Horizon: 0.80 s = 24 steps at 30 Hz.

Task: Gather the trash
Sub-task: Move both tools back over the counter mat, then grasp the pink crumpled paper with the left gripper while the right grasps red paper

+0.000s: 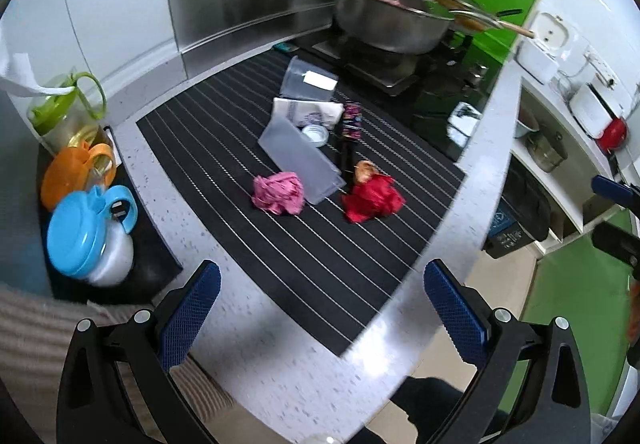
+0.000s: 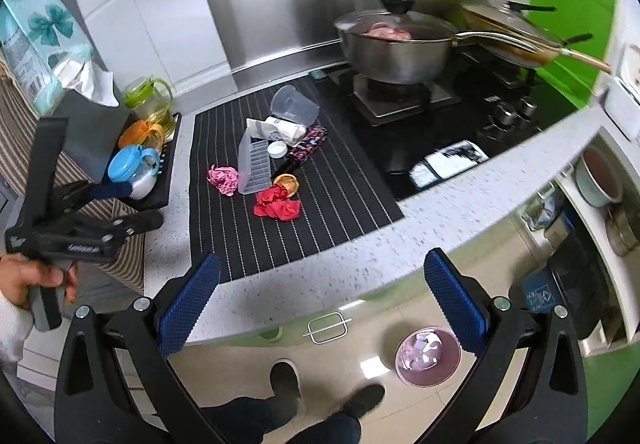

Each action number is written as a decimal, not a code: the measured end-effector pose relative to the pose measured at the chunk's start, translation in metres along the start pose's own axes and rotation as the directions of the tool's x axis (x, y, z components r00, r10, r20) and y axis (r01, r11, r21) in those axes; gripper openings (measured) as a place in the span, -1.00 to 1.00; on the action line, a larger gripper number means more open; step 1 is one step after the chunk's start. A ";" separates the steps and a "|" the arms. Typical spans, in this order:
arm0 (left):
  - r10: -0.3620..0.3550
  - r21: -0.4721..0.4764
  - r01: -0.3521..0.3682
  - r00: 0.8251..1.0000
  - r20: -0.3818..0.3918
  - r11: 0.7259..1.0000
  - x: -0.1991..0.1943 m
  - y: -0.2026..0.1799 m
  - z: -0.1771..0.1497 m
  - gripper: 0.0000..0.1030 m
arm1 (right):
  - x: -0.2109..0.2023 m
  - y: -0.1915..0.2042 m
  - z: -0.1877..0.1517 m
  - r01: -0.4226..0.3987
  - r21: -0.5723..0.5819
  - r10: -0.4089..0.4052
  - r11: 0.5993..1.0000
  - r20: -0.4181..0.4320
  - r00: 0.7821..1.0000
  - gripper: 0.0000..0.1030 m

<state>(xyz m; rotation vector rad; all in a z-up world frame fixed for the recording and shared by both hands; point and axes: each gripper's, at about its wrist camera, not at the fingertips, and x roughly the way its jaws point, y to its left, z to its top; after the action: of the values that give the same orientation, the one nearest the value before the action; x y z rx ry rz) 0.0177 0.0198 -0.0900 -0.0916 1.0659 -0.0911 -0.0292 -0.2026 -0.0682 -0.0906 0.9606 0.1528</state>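
A black striped mat point(image 1: 304, 244) point(image 2: 328, 220) on the counter holds a heap of trash. A crumpled pink paper point(image 1: 279, 192) point(image 2: 223, 178) lies left of a clear plastic tray point(image 1: 300, 158) point(image 2: 253, 166), and a crumpled red paper point(image 1: 372, 198) point(image 2: 278, 206) right of it, with an orange peel point(image 1: 365, 170) point(image 2: 287, 183) beside it. Behind lie a white wrapper point(image 1: 310, 110) point(image 2: 276, 130), a small white lid point(image 1: 315, 133) point(image 2: 277, 149), a clear cup point(image 1: 306, 78) point(image 2: 292, 104) and a dark patterned wrapper point(image 1: 352, 120) point(image 2: 310, 144). My left gripper point(image 1: 320, 308) point(image 2: 120, 200) is open, short of the mat. My right gripper point(image 2: 320, 296) is open over the counter edge. A pink bin point(image 2: 427, 355) stands on the floor.
Lidded jars in green point(image 1: 68, 104), orange point(image 1: 74, 174) and blue point(image 1: 90, 232) stand on a black tray at the left. A steel pot point(image 1: 394, 20) point(image 2: 396, 44) and a wok point(image 2: 516, 34) sit on the stove behind. A person's shoes point(image 2: 286, 384) are on the floor.
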 end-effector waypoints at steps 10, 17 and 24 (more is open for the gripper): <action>0.042 -0.043 -0.046 0.996 -0.085 0.998 0.069 0.025 0.031 0.89 | 0.058 -0.005 0.039 -0.070 -0.094 0.062 0.993 -0.083 0.995 0.94; 0.062 -0.047 -0.069 0.989 -0.136 0.996 0.115 0.040 0.042 0.89 | 0.088 -0.021 0.050 -0.074 -0.087 0.062 0.993 -0.138 0.988 0.94; 0.038 -0.023 -0.042 0.989 -0.143 0.999 0.133 0.041 0.045 0.60 | 0.105 -0.022 0.049 -0.079 -0.065 0.068 0.995 -0.166 0.984 0.94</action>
<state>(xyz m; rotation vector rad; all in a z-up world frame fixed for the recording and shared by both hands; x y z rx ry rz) 0.1221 0.0465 -0.1889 -0.0878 1.2112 -0.0483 0.0735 -0.2082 -0.1258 -0.1348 1.1233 0.2508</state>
